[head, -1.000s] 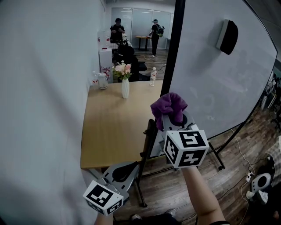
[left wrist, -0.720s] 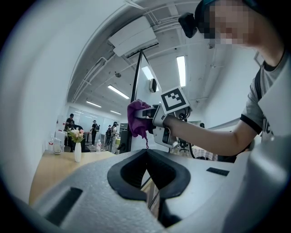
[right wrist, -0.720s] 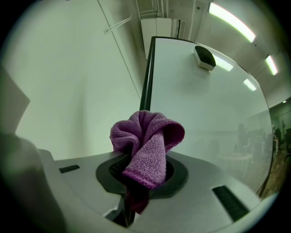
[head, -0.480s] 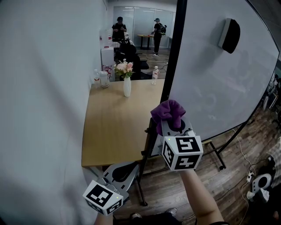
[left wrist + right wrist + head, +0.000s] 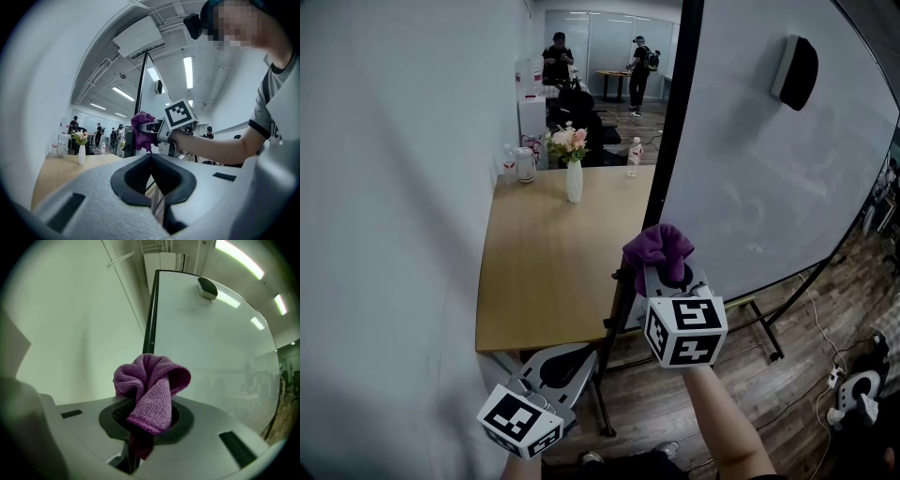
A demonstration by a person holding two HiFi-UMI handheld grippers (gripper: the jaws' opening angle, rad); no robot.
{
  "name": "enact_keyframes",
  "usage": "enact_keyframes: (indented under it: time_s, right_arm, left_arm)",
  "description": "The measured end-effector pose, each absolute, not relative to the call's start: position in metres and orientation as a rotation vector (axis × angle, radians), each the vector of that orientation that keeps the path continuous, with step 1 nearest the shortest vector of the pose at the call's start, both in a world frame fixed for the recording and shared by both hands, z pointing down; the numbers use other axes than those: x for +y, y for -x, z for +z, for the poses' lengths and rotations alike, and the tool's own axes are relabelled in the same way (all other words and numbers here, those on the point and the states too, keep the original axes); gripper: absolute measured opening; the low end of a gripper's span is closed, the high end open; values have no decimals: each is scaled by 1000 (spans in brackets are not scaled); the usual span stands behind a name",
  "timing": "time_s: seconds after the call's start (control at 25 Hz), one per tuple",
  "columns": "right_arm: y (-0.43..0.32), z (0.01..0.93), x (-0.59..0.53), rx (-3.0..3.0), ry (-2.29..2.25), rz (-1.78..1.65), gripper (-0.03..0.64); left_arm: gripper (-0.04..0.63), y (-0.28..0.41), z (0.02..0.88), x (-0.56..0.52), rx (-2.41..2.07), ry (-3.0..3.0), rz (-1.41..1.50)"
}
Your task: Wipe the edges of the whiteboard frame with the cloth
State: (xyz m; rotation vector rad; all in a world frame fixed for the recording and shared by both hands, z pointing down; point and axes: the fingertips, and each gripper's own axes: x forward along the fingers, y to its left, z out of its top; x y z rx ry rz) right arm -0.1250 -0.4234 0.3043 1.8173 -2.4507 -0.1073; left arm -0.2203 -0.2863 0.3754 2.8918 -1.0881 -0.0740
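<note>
Right claw [image 5: 140,414] pinches the purple cloth [image 5: 151,387] as a bunched wad standing proud of its tips, right at the black upright edge of the whiteboard frame [image 5: 151,317], though contact cannot be told. The left claw [image 5: 151,177] is pressed together on nothing and held low beside the bench [image 5: 544,272]. A good wipe probably means pressing the wad squarely onto the frame strip and running along it with steady pressure, keeping the hard tips off the whiteboard [image 5: 769,187]. No brand or writing can be read: the board is bare, and the cube [image 5: 684,330] carries only square markers.
</note>
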Motion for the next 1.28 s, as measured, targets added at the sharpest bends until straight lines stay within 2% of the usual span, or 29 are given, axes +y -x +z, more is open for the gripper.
enact_keyframes:
  time_s: [1.28]
  right_arm:
    - [125,372,-425,-2377,-1802,-19,60]
  left_arm:
    - [17,226,397,-288,-1090,-2841,-32]
